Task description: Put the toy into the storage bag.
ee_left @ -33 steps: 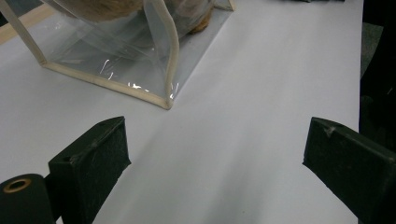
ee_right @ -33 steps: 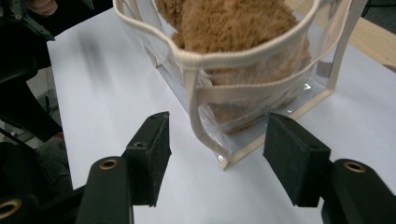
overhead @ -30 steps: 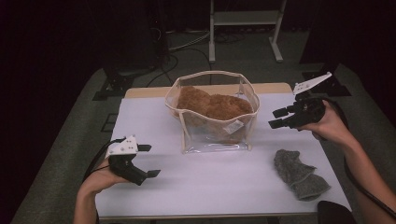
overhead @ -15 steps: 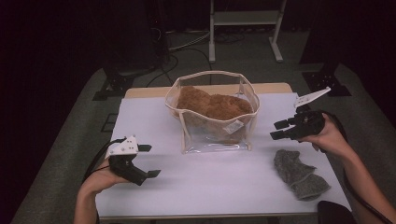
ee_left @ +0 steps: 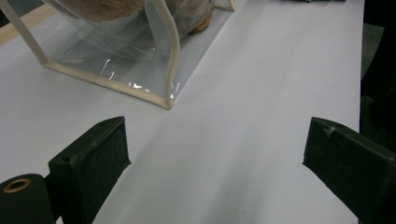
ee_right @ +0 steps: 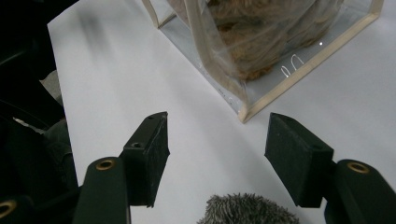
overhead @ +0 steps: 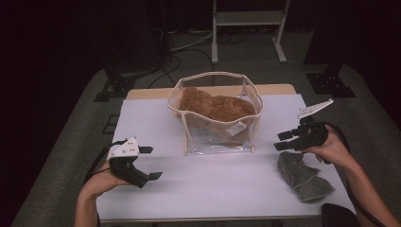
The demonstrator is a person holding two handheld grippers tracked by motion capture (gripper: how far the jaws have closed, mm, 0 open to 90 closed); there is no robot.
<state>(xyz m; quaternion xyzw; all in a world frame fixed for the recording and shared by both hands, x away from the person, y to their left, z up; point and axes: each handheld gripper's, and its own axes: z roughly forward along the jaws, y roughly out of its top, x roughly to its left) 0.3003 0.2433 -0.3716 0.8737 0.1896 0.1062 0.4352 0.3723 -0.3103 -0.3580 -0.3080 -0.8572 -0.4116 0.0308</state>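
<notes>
A clear plastic bag with cream trim [overhead: 215, 116] stands at the middle of the white table [overhead: 156, 123], with a brown fluffy item inside it. A grey fuzzy cloth [overhead: 302, 177] lies crumpled at the front right. My right gripper [overhead: 282, 141] hovers open just above the cloth's far end and points at the bag, with nothing between its jaws. In the right gripper view the gripper [ee_right: 217, 149] faces the bag's corner [ee_right: 247, 112], and the cloth [ee_right: 247, 210] lies just below the jaws. My left gripper [overhead: 151, 163] rests open at the front left. Seen in its own view, the left gripper [ee_left: 217, 154] faces the bag [ee_left: 116, 56].
A wooden strip [overhead: 146, 93] runs along the table's far edge. Behind the table are a white frame on legs [overhead: 248, 19], black stands [overhead: 113, 87] and cables on the floor. A dark object [overhead: 338, 215] sits at the table's front right corner.
My right gripper has come down and slightly toward me, from beside the bag's top to just over the grey cloth. The left gripper has stayed put.
</notes>
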